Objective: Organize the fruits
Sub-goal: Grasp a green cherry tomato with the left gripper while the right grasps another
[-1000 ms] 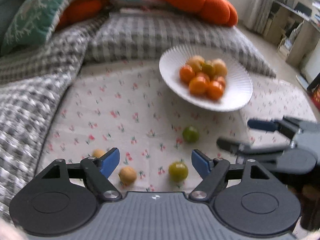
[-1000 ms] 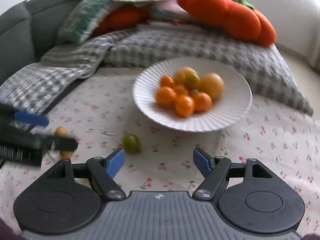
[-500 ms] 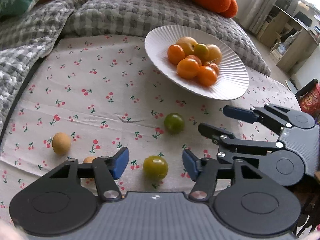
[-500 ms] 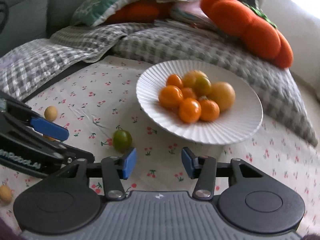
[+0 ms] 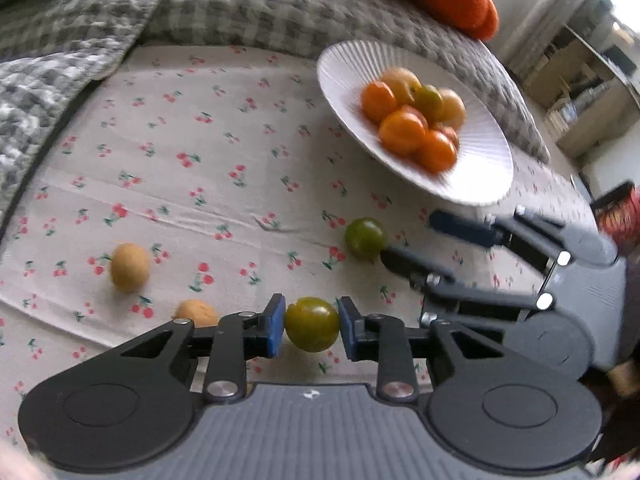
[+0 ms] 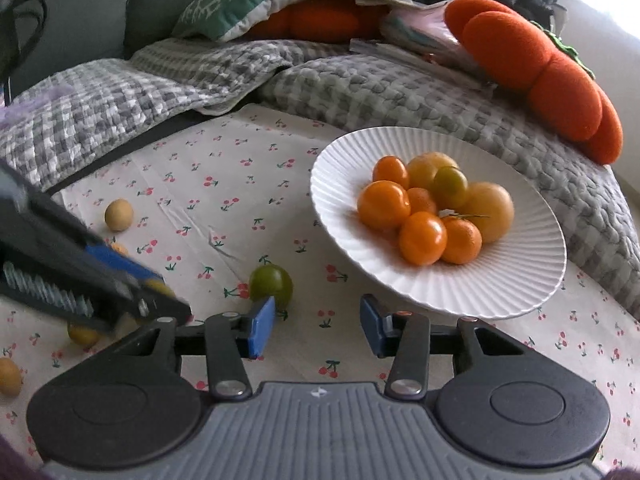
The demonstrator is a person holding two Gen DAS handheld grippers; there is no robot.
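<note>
My left gripper [image 5: 311, 330] has its jaws pressed on both sides of a yellow-green fruit [image 5: 311, 329], gripping it just above the cherry-print cloth [image 5: 208, 152]. My right gripper [image 6: 317, 330] has its jaws spread apart with nothing between them; a second green fruit [image 6: 271, 285] sits on the cloth just ahead of its left blue pad [image 6: 260, 330]. I count two green fruits off the plate, plus tan ones: two in the left view, one [image 5: 130, 267] further out and one [image 5: 196, 312] by the jaw, partly hidden. The white ribbed plate [image 6: 500, 280] holds a pile of about eight, mostly orange [image 6: 422, 238], one greenish [image 6: 450, 186]. Grey checked blanket [image 6: 400, 92] and orange plush cushion [image 6: 532, 64] lie behind
</note>
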